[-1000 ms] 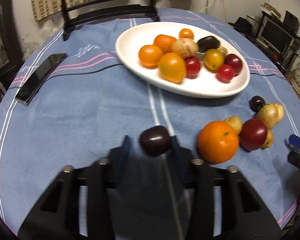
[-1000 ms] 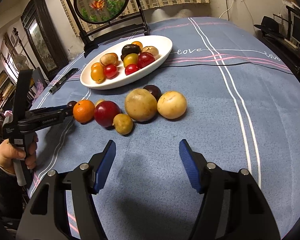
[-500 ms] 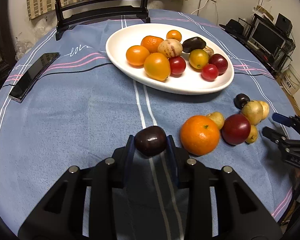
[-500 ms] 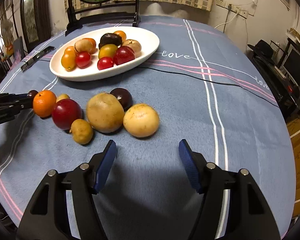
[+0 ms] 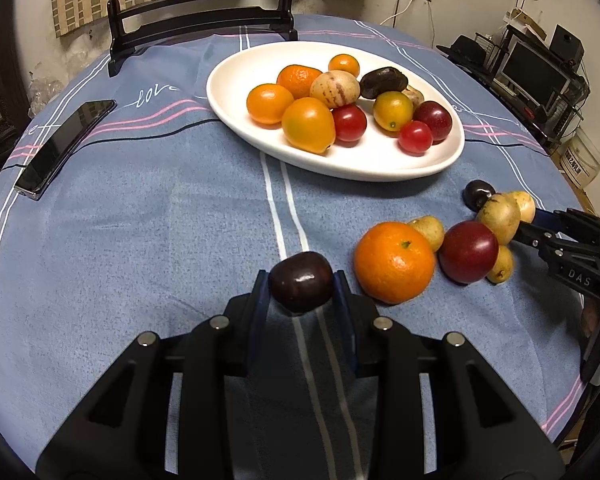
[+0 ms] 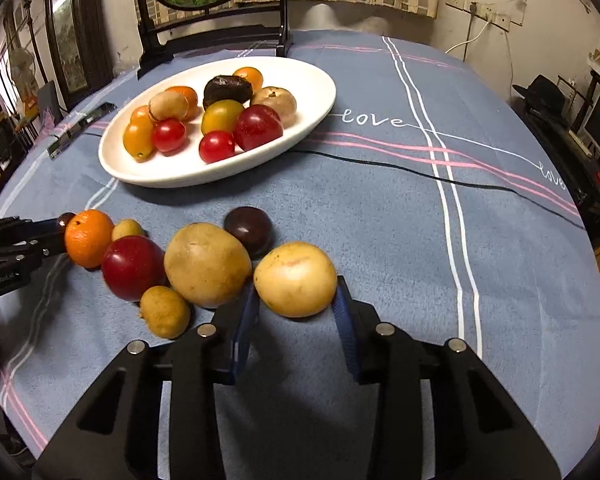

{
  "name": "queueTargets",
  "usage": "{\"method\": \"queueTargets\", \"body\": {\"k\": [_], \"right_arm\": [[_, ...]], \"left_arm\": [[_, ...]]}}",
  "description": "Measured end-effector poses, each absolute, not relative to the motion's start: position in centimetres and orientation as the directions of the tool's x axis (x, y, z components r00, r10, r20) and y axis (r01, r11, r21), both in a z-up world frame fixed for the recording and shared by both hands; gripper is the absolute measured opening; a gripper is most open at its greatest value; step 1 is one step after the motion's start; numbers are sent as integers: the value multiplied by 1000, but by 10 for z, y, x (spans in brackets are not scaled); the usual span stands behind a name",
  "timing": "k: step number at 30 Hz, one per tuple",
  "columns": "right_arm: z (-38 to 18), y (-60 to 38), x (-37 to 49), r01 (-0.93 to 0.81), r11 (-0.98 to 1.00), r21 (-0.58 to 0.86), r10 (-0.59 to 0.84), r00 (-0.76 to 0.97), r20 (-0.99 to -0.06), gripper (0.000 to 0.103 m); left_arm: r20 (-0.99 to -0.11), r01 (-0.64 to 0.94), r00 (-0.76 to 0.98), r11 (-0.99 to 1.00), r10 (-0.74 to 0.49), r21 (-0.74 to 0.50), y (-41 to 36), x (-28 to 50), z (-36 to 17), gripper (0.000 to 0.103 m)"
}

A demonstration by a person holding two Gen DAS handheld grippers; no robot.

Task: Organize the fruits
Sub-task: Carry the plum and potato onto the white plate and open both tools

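Note:
My left gripper (image 5: 301,285) is shut on a dark purple plum (image 5: 301,282), held just above the blue cloth. A white oval plate (image 5: 236,80) with several fruits lies beyond it. An orange (image 5: 394,262), a red plum (image 5: 469,251) and small yellow fruits lie to the right. My right gripper (image 6: 296,300) has closed in around a round yellow fruit (image 6: 295,278); its blue pads flank the fruit at both sides. A larger yellow fruit (image 6: 207,264), a dark plum (image 6: 248,229) and a small yellow fruit (image 6: 165,311) lie beside it.
A black phone (image 5: 66,144) lies at the left on the cloth. A dark wooden stand (image 5: 200,16) with a round screen stands behind the plate (image 6: 320,80). The table edge drops off at the right toward shelves and a monitor.
My right gripper moved forward to the yellow fruit and narrowed around it. My left gripper shifted slightly toward the plate with the plum still held.

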State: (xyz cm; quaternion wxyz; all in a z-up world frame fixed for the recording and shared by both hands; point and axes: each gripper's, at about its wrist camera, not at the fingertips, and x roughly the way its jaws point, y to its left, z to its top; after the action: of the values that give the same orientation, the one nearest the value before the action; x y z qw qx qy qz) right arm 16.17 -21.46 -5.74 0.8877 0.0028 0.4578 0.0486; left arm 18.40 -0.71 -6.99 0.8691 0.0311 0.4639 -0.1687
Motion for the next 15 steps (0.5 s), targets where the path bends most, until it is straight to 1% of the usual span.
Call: {"method": "queueTargets", "body": {"k": [7,15], "right_arm": [[-30,-226,136,-51,997,59,78,641,-763,38],[14,-219,125,-92,993,68,114,718,-687,38]], "left_arm": [[-794,325,543,941,-271,-99,-2,175,-51,32],[-754,359,584,929,-302,-94,-8,172,-16,32]]}}
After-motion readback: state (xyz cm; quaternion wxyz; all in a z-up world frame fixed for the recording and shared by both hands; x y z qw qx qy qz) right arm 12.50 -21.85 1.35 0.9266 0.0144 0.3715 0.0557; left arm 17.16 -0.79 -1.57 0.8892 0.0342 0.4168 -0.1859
